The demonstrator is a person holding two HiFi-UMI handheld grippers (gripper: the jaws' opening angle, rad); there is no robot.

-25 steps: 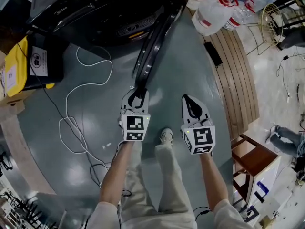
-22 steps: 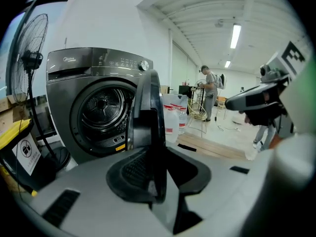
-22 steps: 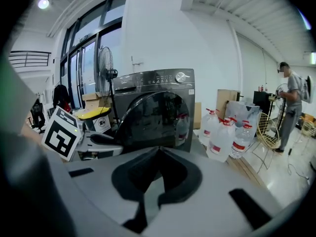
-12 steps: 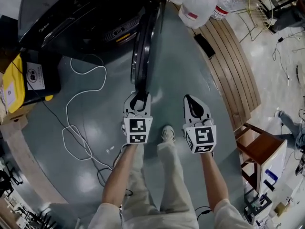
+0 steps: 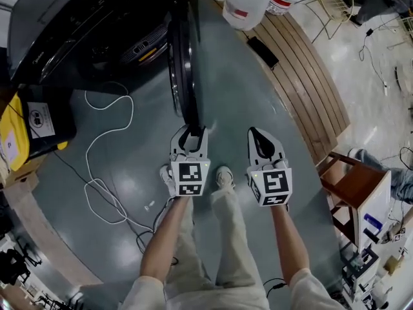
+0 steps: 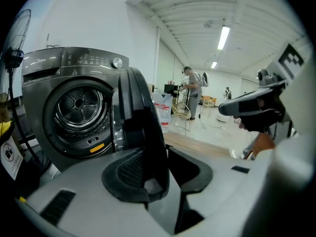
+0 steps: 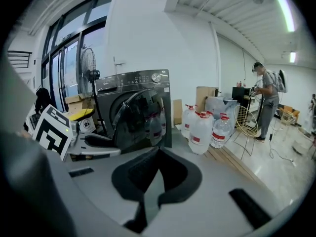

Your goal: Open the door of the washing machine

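The dark grey washing machine [image 5: 97,18] stands at the top left, its drum [image 6: 79,105] uncovered. Its round door [image 5: 182,70] is swung wide and stands edge-on toward me. My left gripper [image 5: 191,131] straddles the door's free edge [image 6: 143,132]. Its jaws have just been opening: the edge lies against the left pad [image 6: 126,174], with a gap on the right side. My right gripper [image 5: 260,134] hovers over the floor to the right of the door, shut and empty, and the right gripper view shows its tips [image 7: 155,157] together.
Water jugs [image 5: 248,2] and a slatted wooden platform [image 5: 303,76] lie right of the door. A white cable [image 5: 110,147] loops on the floor at left, near a yellow box [image 5: 16,121]. A wooden stool [image 5: 355,189] stands at right. My shoe [image 5: 224,176] sits between the grippers.
The door has swung further out, from slanting right to standing nearly straight toward me, with the left gripper at its edge. Both grippers have shifted with it across the floor.
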